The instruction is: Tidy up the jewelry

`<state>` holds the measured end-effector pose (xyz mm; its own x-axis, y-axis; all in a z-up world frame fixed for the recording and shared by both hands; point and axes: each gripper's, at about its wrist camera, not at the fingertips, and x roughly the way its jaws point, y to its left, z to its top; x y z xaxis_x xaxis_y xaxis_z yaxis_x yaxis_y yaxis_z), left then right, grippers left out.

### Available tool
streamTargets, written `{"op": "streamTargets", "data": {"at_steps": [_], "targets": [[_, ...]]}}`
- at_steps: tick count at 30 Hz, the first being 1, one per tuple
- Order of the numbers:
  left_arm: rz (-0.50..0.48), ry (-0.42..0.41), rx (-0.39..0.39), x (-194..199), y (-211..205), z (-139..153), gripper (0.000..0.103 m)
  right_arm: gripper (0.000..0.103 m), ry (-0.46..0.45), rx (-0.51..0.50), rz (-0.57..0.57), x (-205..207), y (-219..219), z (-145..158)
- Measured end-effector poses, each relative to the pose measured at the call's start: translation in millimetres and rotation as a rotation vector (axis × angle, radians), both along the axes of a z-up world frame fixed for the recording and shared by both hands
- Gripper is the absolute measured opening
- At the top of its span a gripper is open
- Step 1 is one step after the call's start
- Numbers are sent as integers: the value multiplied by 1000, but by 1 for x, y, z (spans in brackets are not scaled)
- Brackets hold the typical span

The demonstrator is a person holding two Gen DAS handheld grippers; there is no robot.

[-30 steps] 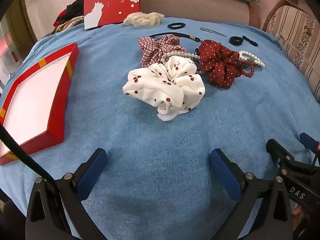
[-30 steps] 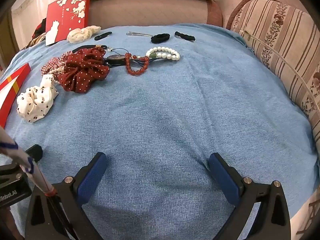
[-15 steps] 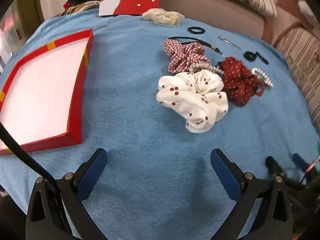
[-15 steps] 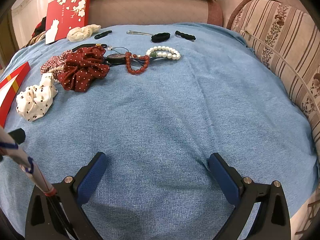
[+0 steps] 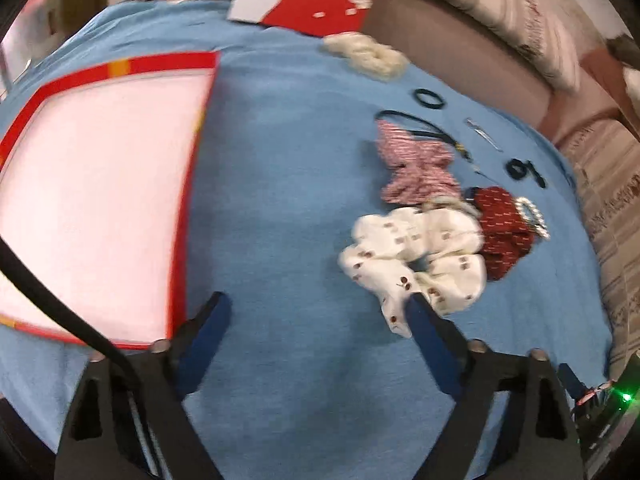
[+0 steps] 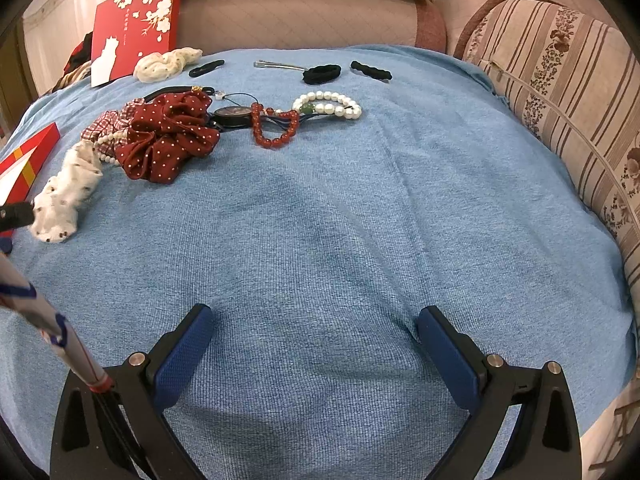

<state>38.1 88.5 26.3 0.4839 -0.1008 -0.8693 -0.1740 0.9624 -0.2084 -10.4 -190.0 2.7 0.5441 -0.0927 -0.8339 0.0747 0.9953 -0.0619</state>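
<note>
My left gripper (image 5: 316,308) has its jaws spread wide and holds nothing; the white scrunchie (image 5: 416,256) lies just past my right fingertip (image 5: 420,312), off to the right of the gap. The red box (image 5: 182,216), with its pale flat floor, sits near my left finger. My right gripper (image 6: 314,320) is also wide open over bare blue towel (image 6: 340,220), well apart from the jewelry. The towel is nubbly terry. I count three soft, ruffled scrunchies in a cluster: white with dark spots, dark red with white dots (image 6: 168,136), and red checked (image 5: 416,168). Beside them lie one bracelet of glossy red beads (image 6: 274,128) and one of round pearls (image 6: 328,105). Farther back lie three black hair ties (image 6: 322,73) and one thin metal clip (image 6: 280,65).
</note>
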Motion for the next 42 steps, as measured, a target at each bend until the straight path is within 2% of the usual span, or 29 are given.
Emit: {"op": "streamTargets", "data": {"at_steps": [3, 11, 13, 19, 23, 26, 29, 31, 36, 42], "targets": [[63, 18, 59, -6, 17, -2, 80, 103, 2, 2, 0, 0, -1, 0], [125, 1, 55, -38, 41, 9, 80, 103, -4, 7, -4, 0, 0, 0], [129, -25, 94, -49, 34, 16, 80, 103, 3, 6, -4, 1, 0, 1], [58, -93, 181, -83, 0, 33, 80, 103, 55, -3, 9, 5, 1, 6], [6, -138, 224, -105, -16, 41, 80, 101, 17, 5, -9, -10, 3, 22], [-14, -164, 249, -113, -23, 46, 80, 101, -68, 20, -18, -32, 5, 44], [-30, -175, 247, -122, -30, 50, 80, 101, -202, -3, -52, -56, 7, 69], [-49, -179, 242, -128, -35, 52, 80, 101, -246, 14, -64, -65, 6, 79], [-91, -204, 235, -140, -44, 62, 80, 101, -171, 93, -49, -68, 6, 83], [-110, -252, 206, -160, -46, 80, 80, 101, -171, 65, -62, -83, 12, 89]]}}
